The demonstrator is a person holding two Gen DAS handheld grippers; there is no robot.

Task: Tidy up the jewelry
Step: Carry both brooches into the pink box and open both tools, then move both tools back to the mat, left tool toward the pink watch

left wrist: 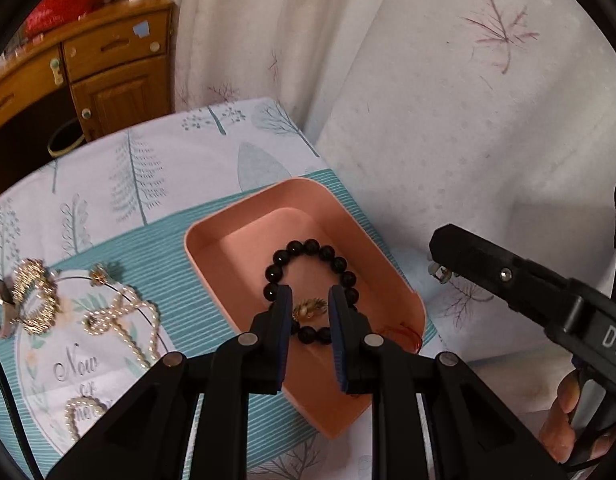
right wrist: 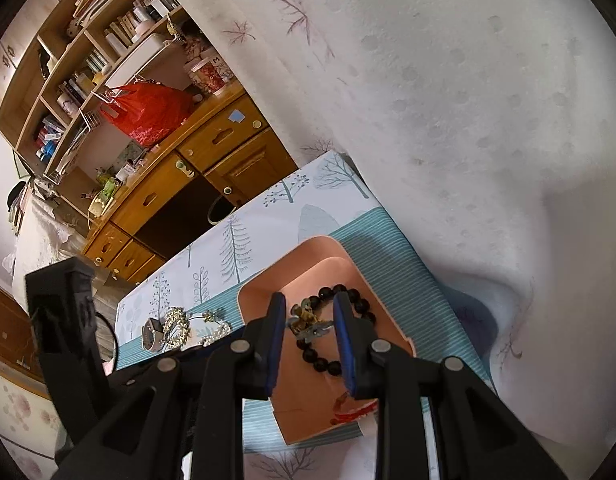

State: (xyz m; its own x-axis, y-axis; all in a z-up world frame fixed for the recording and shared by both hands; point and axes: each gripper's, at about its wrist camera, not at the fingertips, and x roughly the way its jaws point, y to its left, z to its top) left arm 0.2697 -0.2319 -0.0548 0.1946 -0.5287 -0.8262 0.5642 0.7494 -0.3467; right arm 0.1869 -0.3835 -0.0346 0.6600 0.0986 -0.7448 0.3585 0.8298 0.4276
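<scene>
Hovering over the pink tray (left wrist: 211, 248), the left gripper (left wrist: 310, 312) has its tongs apart and empty; a black bead bracelet (left wrist: 308, 248) and a small gold piece (left wrist: 308, 309) lie inside, while pearl strands (left wrist: 123, 320) wait on the mat, their long axis running toward the camera. Fetching those looks next.

From the right wrist, the right gripper (right wrist: 309, 322) also stands apart above the tray (right wrist: 308, 412), a charm (right wrist: 305, 320) between its tips; whether it touches them I cannot tell.

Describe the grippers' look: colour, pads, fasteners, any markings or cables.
Both are matte black plastic with angular, cut-out linkage arms. The left gripper and right gripper each carry dark blue pads on the inner finger faces and round silver pivot pins. Seen from the left wrist, the right one's body bears white letters "DA", cut off by the frame. A thin black cable runs at the left.
</scene>
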